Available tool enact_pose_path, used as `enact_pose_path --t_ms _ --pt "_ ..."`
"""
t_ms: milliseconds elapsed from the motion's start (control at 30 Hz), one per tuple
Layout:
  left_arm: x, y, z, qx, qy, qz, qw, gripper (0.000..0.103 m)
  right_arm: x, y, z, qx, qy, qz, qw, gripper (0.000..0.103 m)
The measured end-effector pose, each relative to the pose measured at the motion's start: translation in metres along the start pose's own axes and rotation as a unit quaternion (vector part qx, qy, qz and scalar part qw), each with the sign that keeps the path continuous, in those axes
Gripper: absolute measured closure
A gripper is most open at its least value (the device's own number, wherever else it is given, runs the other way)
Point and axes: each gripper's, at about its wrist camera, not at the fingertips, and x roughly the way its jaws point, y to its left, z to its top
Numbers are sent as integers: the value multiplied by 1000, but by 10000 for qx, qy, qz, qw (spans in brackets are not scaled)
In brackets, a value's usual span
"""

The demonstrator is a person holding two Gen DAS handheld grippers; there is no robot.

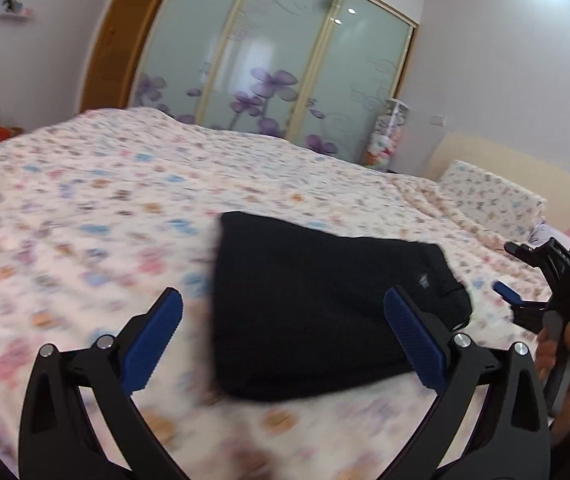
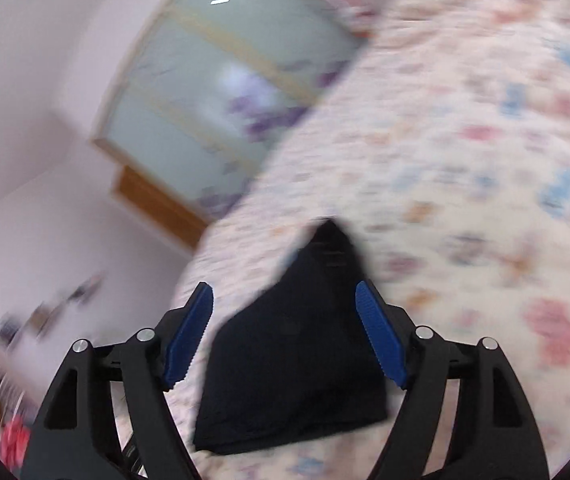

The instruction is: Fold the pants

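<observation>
- A wide bed [image 1: 85, 200] fills most of the left wrist view, covered in a cream sheet printed with small pink, blue and orange flowers; the print is smeared by motion blur.
- Behind the bed, from about 11 to 1 o'clock, stands a wardrobe [image 1: 277, 52] with frosted glass sliding doors painted with purple flowers.
- A pillow [image 1: 489, 196] in the same flowered print lies at about 3 o'clock, against a pale headboard.
- The black pants [image 1: 317, 308] lie folded into a compact bundle on the sheet, just below the middle of the view and a little toward 5 o'clock.
- The left gripper [image 1: 285, 328] is spread wide with nothing between its blue pads; the pants lie beyond them, untouched.
- The right gripper [image 2: 285, 332], seen from its own tilted camera, also stands wide; the folded pants show in the gap between its pads, but neither pad presses on them.
- At 4 o'clock in the left wrist view, a hand [image 1: 565, 364] grips the handle of the right gripper.
</observation>
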Motion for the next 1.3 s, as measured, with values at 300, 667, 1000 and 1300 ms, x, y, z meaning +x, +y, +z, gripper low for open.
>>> enact_pose_path --t_ms 300,667,1000,1300 --pt "106 17 -12 -1060 1681 -177 9799 2 60 -36 -36 831 1279 -143 9882 23" --pt "86 17 -10 -787 1077 142 9910 2 51 11 -19 -289 989 -256 9944 21" --pt "146 15 17 -877 2008 278 9753 2 105 -23 5 192 1389 -495 9889 3" --pt "141 5 7 -219 1883 560 9803 2 105 -25 6 218 1316 -513 9897 6"
